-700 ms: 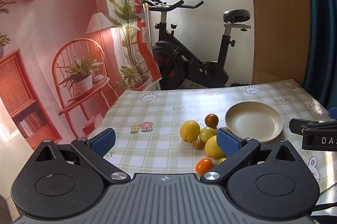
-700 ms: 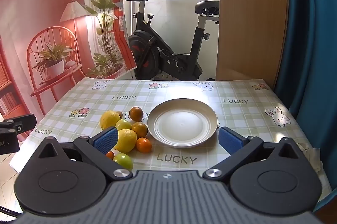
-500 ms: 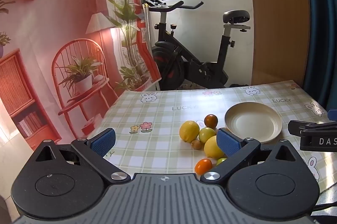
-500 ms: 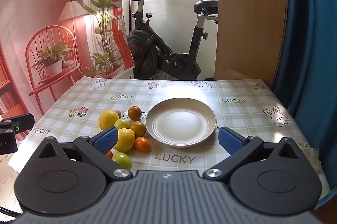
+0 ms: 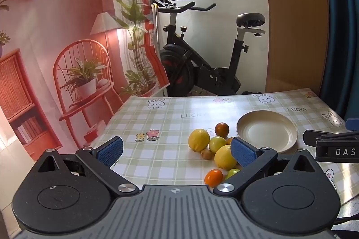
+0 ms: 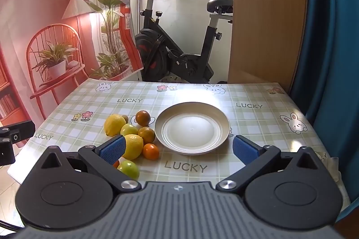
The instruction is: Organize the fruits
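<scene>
Both grippers gape empty; right gripper (image 6: 177,149) view alone shows the whole plate (image 6: 221,126) beside fruit (image 6: 132,145).

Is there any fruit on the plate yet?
No, the plate is bare, and the fruits sit beside it on the tablecloth.

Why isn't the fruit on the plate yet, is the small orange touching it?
Apart. In the right wrist view, a strip of checked tablecloth shows between the small orange and the plate rim.
</scene>
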`<action>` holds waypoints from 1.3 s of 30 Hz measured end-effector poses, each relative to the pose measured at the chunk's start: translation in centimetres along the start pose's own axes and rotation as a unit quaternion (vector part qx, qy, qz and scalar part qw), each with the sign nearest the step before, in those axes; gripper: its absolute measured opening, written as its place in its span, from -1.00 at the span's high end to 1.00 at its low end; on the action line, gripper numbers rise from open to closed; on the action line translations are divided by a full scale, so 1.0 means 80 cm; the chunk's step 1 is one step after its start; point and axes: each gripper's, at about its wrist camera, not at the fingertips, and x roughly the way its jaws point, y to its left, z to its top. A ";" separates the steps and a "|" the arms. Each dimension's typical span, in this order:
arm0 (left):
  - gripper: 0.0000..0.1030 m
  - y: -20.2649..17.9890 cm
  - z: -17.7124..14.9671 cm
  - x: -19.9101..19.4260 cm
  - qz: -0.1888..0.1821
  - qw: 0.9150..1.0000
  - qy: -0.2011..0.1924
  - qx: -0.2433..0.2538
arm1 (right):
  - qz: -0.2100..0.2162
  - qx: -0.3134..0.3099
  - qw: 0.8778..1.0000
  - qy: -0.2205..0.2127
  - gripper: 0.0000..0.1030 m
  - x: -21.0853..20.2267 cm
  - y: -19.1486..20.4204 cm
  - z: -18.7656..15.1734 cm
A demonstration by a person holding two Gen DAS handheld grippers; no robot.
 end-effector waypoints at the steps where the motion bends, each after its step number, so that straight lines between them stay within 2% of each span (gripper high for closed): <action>1: -1.00 0.000 0.000 0.000 0.000 1.000 0.000 0.000 | 0.000 0.000 1.000 0.000 -1.00 0.001 0.000 0.000; 39: -0.99 0.002 -0.002 0.000 -0.009 1.000 -0.006 -0.007 | -0.001 -0.003 1.000 0.000 -1.00 -0.002 0.001 0.000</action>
